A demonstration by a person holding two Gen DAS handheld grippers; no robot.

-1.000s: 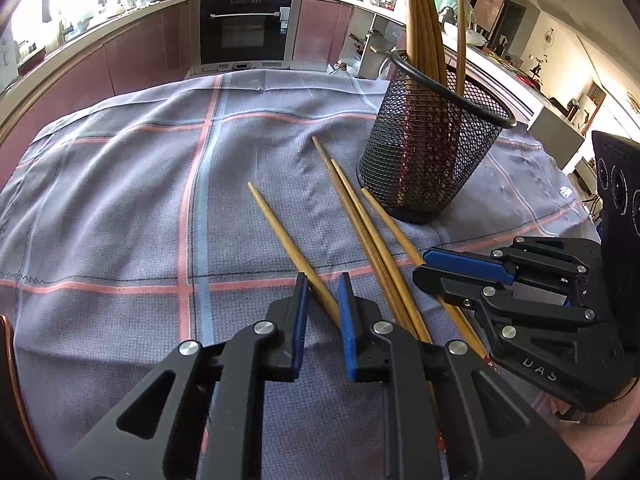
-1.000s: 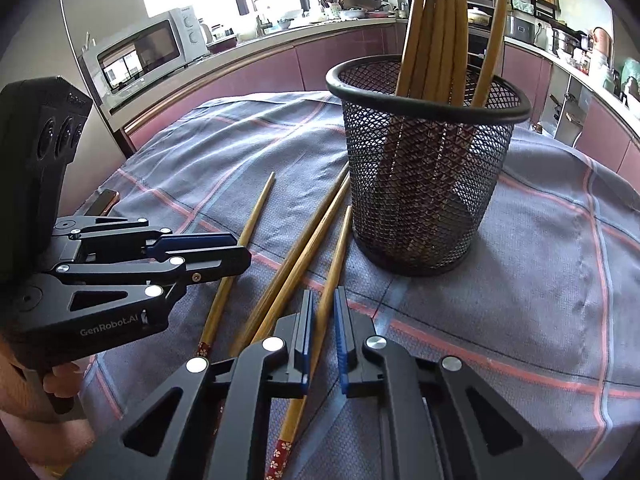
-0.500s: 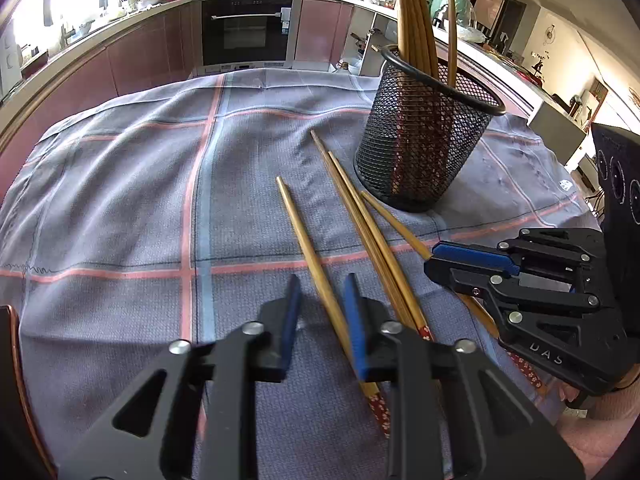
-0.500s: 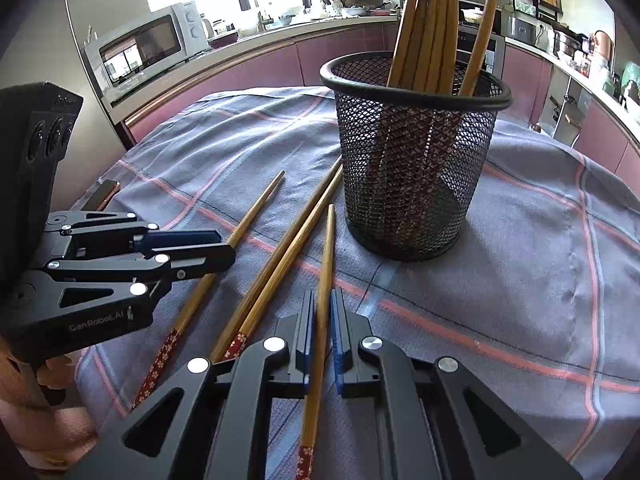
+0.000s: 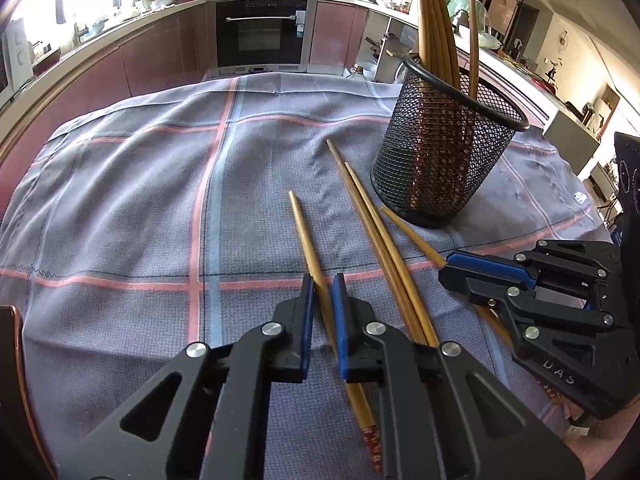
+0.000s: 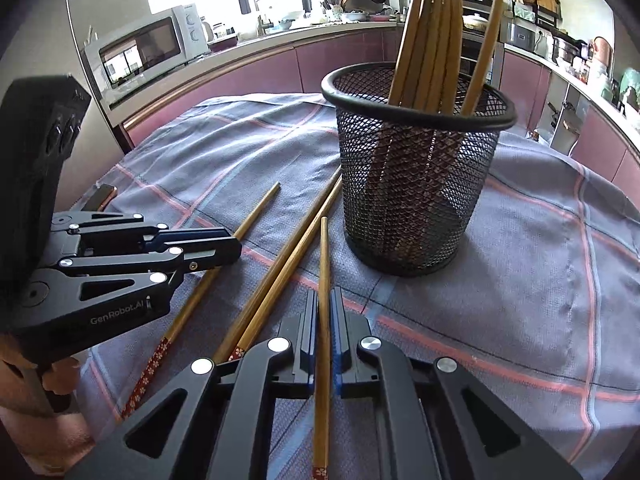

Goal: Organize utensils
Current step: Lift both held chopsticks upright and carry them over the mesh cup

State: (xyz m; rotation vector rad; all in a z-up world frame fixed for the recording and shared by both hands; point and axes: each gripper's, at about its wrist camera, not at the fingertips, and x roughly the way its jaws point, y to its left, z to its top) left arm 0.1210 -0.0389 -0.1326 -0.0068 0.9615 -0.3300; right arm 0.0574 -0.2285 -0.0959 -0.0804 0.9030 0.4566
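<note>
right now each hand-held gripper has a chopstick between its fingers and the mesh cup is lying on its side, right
Not quite: the mesh cup stands upright on the cloth with chopsticks in it, as the right wrist view shows. The rest holds: the left hand-held gripper and the right hand-held gripper each have a chopstick between their fingers.

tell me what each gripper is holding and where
Right gripper grips a chopstick near its decorated end. Left gripper straddles another chopstick mid-shaft, not yet clamped.

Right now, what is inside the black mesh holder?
The mesh holder holds several wooden chopsticks standing upright, red patterned ends down. Its floor is hidden by mesh and sticks.
</note>
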